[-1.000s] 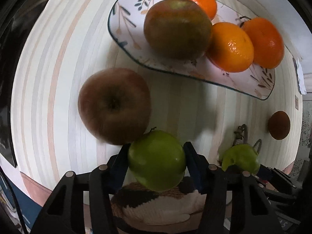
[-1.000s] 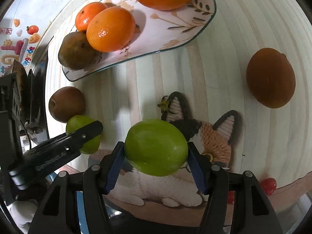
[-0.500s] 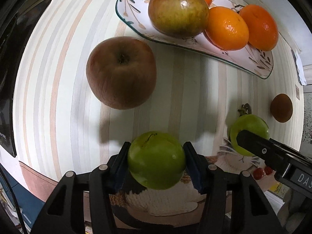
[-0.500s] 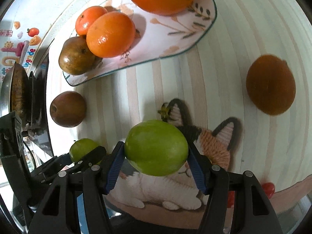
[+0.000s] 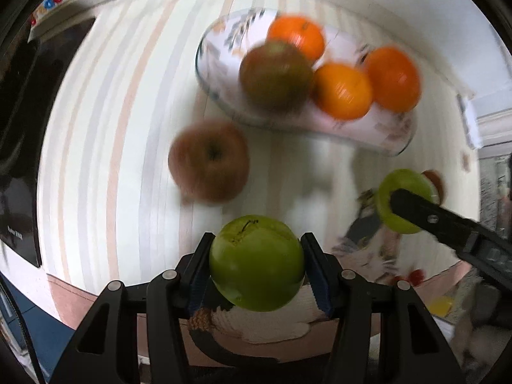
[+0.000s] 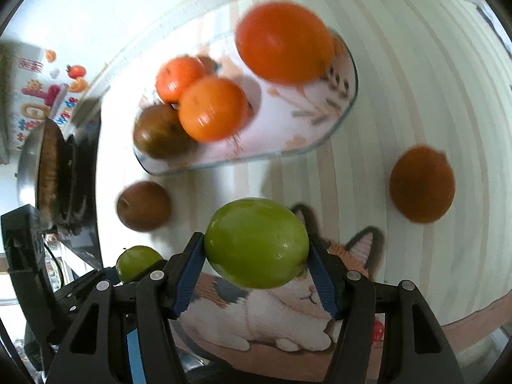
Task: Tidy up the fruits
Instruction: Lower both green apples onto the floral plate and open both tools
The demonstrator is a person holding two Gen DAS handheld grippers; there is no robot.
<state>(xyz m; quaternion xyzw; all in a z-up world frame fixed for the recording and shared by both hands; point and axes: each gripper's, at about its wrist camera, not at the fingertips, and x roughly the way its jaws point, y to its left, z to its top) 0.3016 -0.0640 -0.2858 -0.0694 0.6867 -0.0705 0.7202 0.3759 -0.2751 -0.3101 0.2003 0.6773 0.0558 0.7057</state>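
Left gripper (image 5: 256,267) is clamped on a round green apple with a short dark stem (image 5: 256,265), blue pads pressing both flanks; right gripper (image 6: 256,270) is clamped the same way on a second, slightly oblong green apple (image 6: 256,243). Both fruits hang clear above the striped cream tablecloth (image 5: 128,128), over a cat-print mat (image 6: 272,313) at the near edge. Target, by my read, is the oval glass plate with a leaf pattern (image 5: 377,134) further back; it already carries a dull red-green apple (image 5: 275,75) and three oranges, one at the back (image 5: 296,36), one in the middle (image 5: 342,91), one to the right (image 5: 392,78). Free space looks like the near-right end of the plate, seen bare in the right wrist view. Still loose on the cloth: a brownish-red apple (image 5: 209,163) just short of the plate, and a dark orange-brown round fruit (image 6: 422,184) off to the right, well apart from the plate. To do this step well: carry both apples over the rim with height to spare, bring them in one after the other so the grippers don't clash, lower each into a bare patch until it's resting, then release. Don't drop onto the oranges: round fruit will roll and could knock something off the shallow rim. Frames are motion-blurred, so plate detail is soft.
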